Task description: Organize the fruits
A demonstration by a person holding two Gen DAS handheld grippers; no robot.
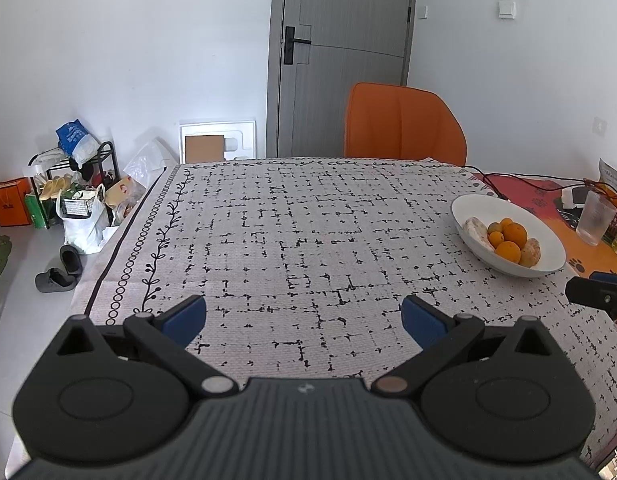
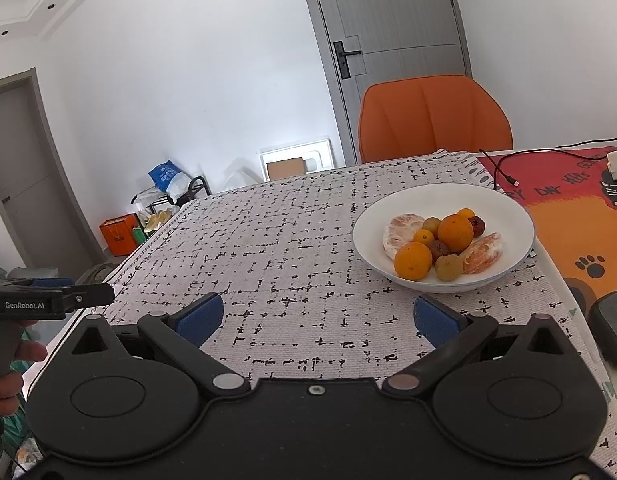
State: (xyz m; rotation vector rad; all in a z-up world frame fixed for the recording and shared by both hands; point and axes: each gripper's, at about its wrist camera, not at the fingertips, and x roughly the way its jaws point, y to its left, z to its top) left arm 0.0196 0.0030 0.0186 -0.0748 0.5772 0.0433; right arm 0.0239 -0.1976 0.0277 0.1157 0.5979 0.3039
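1 bowl (image 2: pixel 520 248), 2 big oranges (image 2: pixel 455 233), 2 peeled citrus pcs (image 2: pixel 400 232), 1 chair (image 2: pixel 434 120), 1 glass (image 1: pixel 595 218)

Tablecloth (image 2: pixel 292 248): pale grey weave, broken black grid dashes; at 9 o'clock a black border of small rings and a leafy vine.
Bowl (image 2: pixel 520 216): plain white.
Fruit in bowl: oranges (image 2: pixel 455 233) bright orange; peeled citrus segments (image 2: pixel 400 232) pale pink-white; small fruits (image 2: pixel 448 267) olive-brown and dark red.
Mat (image 2: pixel 568 216) at 3 o'clock: red and orange, black paw prints and lettering.
Chair (image 2: pixel 434 118) at 12 o'clock: orange.
Door (image 2: pixel 392 40): grey, black handle.
Both grippers, left (image 1: pixel 304 318) and right (image 2: pixel 319 318): black bodies, blue pads.
Gift bag (image 1: pixel 10 202) at 9 o'clock: orange.
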